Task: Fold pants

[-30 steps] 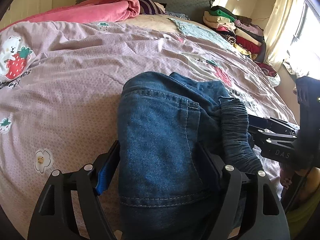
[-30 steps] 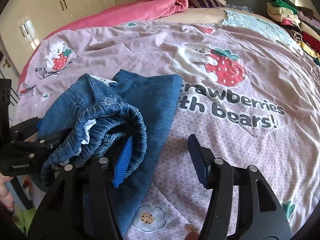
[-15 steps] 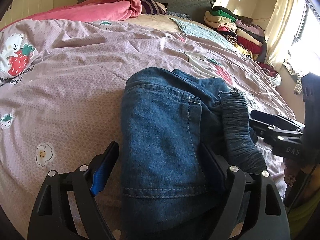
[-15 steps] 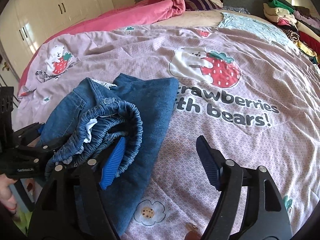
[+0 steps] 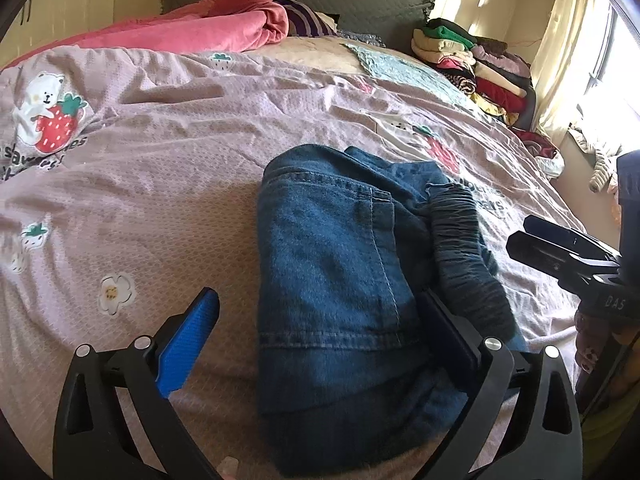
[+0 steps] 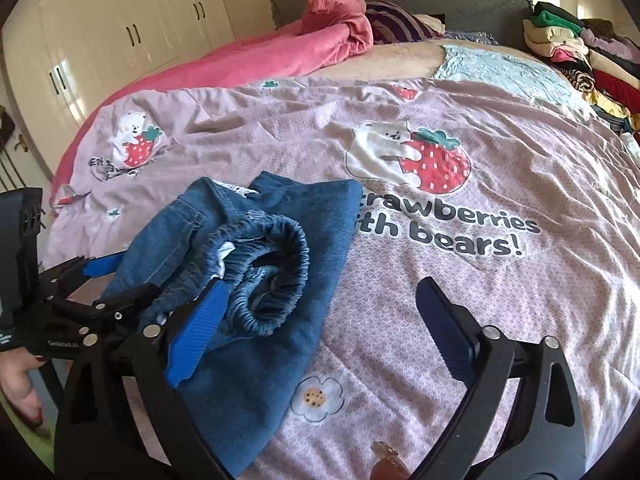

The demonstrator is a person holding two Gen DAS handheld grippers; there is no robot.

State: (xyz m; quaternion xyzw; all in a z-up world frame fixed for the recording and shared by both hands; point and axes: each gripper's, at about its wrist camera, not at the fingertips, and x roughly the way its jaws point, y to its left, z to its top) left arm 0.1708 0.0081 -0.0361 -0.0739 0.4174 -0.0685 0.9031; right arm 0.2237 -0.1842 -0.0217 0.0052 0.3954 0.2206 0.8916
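Folded blue denim pants lie on the lilac strawberry-print bedspread, with the elastic waistband bunched on top at their right side. My left gripper is open wide, its fingers standing either side of the pants' near end without clamping them. In the right wrist view the pants sit at the left, waistband rolled up. My right gripper is open and empty, its left finger beside the waistband. The right gripper also shows in the left wrist view.
A pink duvet and striped pillow lie at the head of the bed. A stack of folded clothes stands at the far right corner. White wardrobes line the left wall. The bed's edge is just behind the pants.
My left gripper opened wider and let go of the pants, drawing back slightly. My right gripper also opened wider and pulled back from the waistband. The pants stay on the bed.
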